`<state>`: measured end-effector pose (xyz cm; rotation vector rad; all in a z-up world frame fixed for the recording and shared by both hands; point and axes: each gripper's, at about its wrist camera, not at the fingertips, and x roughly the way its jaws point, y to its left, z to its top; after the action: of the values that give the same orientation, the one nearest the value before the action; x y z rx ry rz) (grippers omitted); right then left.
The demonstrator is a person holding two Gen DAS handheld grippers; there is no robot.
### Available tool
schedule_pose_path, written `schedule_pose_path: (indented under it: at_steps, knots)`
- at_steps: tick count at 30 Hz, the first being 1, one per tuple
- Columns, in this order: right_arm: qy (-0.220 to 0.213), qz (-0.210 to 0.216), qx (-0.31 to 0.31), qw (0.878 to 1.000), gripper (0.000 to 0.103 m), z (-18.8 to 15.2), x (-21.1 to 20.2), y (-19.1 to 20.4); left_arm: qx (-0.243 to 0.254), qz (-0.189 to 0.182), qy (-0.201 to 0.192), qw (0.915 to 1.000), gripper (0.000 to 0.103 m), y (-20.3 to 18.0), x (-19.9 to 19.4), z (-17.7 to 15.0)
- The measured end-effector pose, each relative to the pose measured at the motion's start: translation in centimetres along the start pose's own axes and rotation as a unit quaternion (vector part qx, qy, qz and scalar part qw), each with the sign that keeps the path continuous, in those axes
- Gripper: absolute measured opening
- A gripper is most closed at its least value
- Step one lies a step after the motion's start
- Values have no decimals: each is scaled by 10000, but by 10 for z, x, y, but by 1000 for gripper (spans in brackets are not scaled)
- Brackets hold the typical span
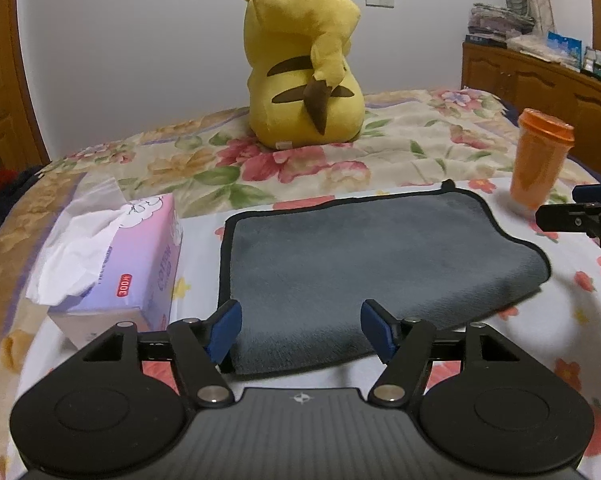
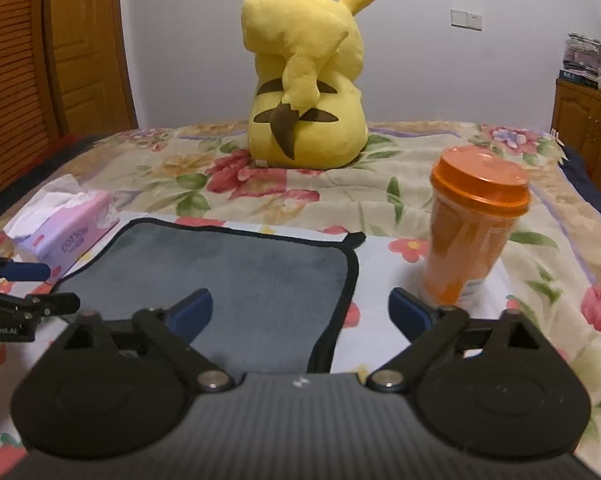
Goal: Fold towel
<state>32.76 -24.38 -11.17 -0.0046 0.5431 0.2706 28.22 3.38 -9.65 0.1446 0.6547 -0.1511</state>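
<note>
A grey towel (image 1: pixel 356 264) with a black hem lies flat on the floral bedspread; it also shows in the right wrist view (image 2: pixel 228 276). My left gripper (image 1: pixel 300 330) is open and empty, its blue-padded fingers just above the towel's near edge, toward its near left corner. My right gripper (image 2: pixel 300 312) is open and empty, straddling the towel's right hem near its near right corner. Each gripper shows at the edge of the other's view: the right one (image 1: pixel 580 212) and the left one (image 2: pixel 24 288).
A pink tissue box (image 1: pixel 112 264) sits left of the towel. An orange lidded cup (image 2: pixel 472 228) stands right of it. A yellow Pikachu plush (image 1: pixel 304 60) sits behind on the bed (image 1: pixel 380 152). A wooden cabinet (image 1: pixel 540 84) is at the far right.
</note>
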Motion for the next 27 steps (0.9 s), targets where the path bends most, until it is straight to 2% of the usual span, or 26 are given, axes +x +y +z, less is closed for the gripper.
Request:
schedule_pose_path:
  at_steps: [6,10,19,27]
  knots:
    - [58,55,68,9999,103,-4,-14,6,142,32,-88,9999,80,-3,-24,4]
    - [33,128,94,9999,103,-6,-27,9,86,36,-148,9998,93,-5,-38,2]
    - [-79,82,96,9999,103,-4,-58,12,51,70,-276,9996,103,-14,-67,-1]
    - [-174,22,76,9998,103,0,-87,11,127,119,-259,9995,103,-23,-95,5]
